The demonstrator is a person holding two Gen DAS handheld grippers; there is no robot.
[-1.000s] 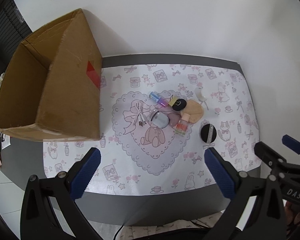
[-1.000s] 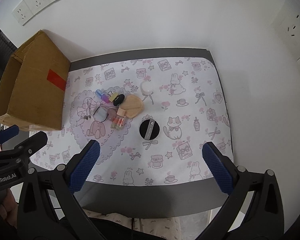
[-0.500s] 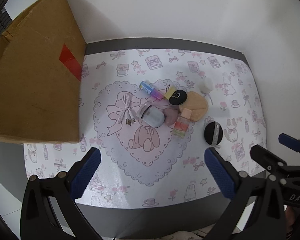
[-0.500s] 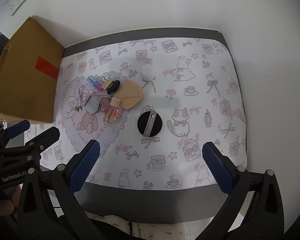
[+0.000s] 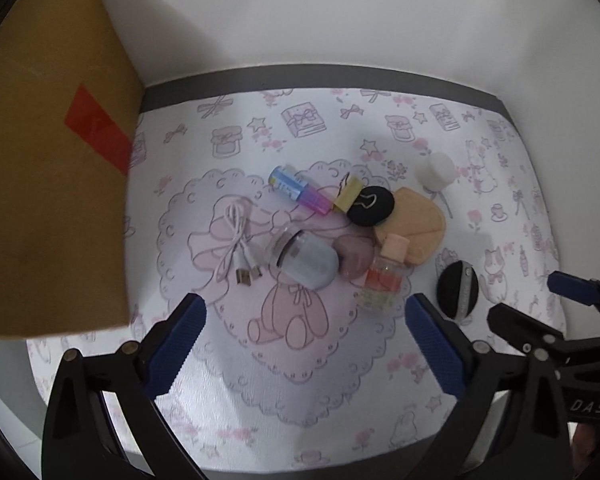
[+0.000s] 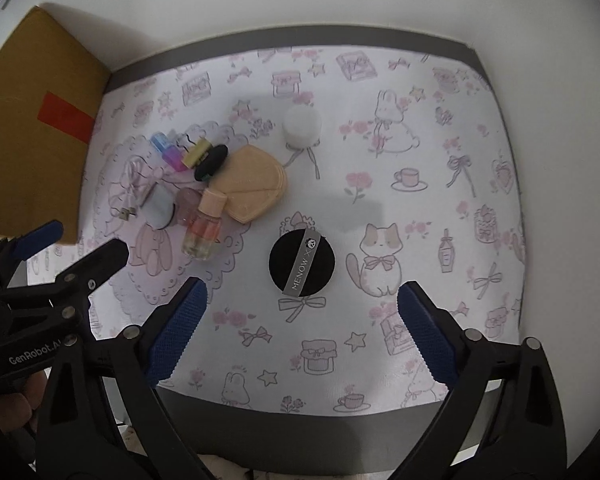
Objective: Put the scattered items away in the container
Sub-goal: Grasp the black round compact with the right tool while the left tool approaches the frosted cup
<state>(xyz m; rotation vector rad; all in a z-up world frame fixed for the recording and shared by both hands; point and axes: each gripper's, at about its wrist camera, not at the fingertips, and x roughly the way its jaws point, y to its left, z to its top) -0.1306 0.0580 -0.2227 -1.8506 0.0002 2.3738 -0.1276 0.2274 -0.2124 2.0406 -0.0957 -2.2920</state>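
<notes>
Cardboard box (image 5: pixel 52 184): stands on the mat to the left of the left gripper, a red tape strip on its side; its opening faces away, inside not visible.
Patterned mat (image 6: pixel 420 208): spreads beneath both grippers, carrying every scattered item.
Left gripper (image 5: pixel 304 336): fingers spread wide, holding nothing, above the mat's heart print, the cluster just ahead of its tips.
Right gripper (image 6: pixel 300 316): fingers wide apart, empty, poised over the mat near its front edge.
Peach puff (image 6: pixel 252 188): ahead and left of the right gripper, touching the clutter.
Black puff with ribbon (image 6: pixel 302 262): alone, directly ahead between the right gripper's fingers.
Blue-grey case (image 5: pixel 308 260): ahead of the left gripper, centred, against a mauve stone (image 5: pixel 352 254).
White cable (image 5: pixel 236 240): coiled, ahead and left.
Small bottle (image 5: pixel 382 278): pink cap, ahead right, just beyond the right-hand finger.
Colourful tube (image 5: pixel 298 190): farther ahead, beside a yellow clip (image 5: pixel 348 194) and a black oval puff (image 5: pixel 370 206).
White sponge (image 6: pixel 302 124): far ahead of the right gripper, apart from the cluster.
</notes>
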